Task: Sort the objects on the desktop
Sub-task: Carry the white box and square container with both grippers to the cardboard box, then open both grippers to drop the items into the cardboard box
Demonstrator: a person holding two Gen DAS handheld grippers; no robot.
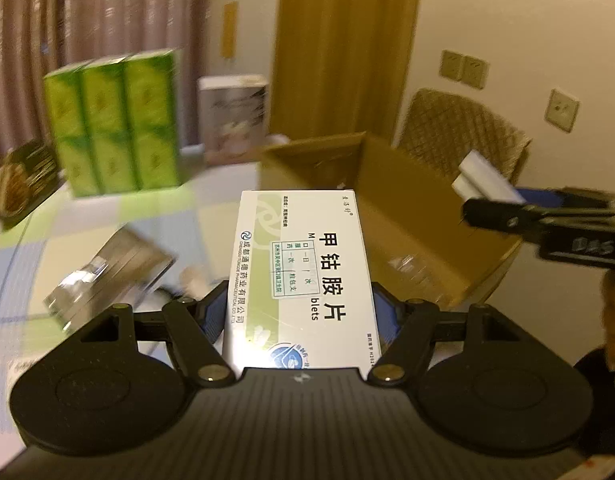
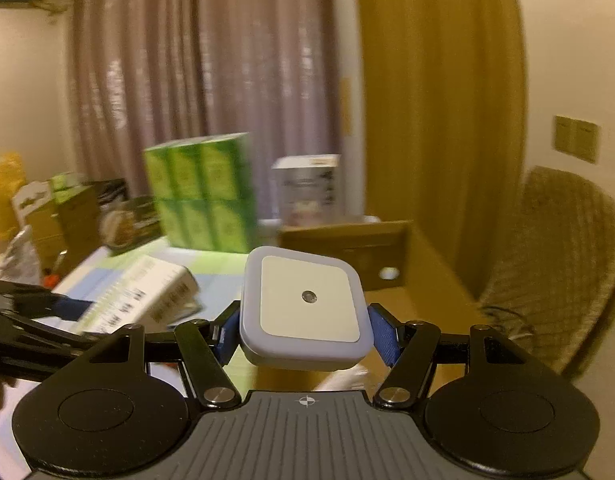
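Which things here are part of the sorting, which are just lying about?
In the job:
- left gripper, shut on the medicine box
- right gripper, shut on the square white night light
- open cardboard box, the likely drop spot
- silvery packet on the table, probably next

Just lying about:
- green cartons
- wicker chair
- curtains

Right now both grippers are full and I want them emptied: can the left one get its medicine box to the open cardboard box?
Probably yes: the left gripper holds the medicine box just short of the cardboard box, whose top is open, with nothing between.
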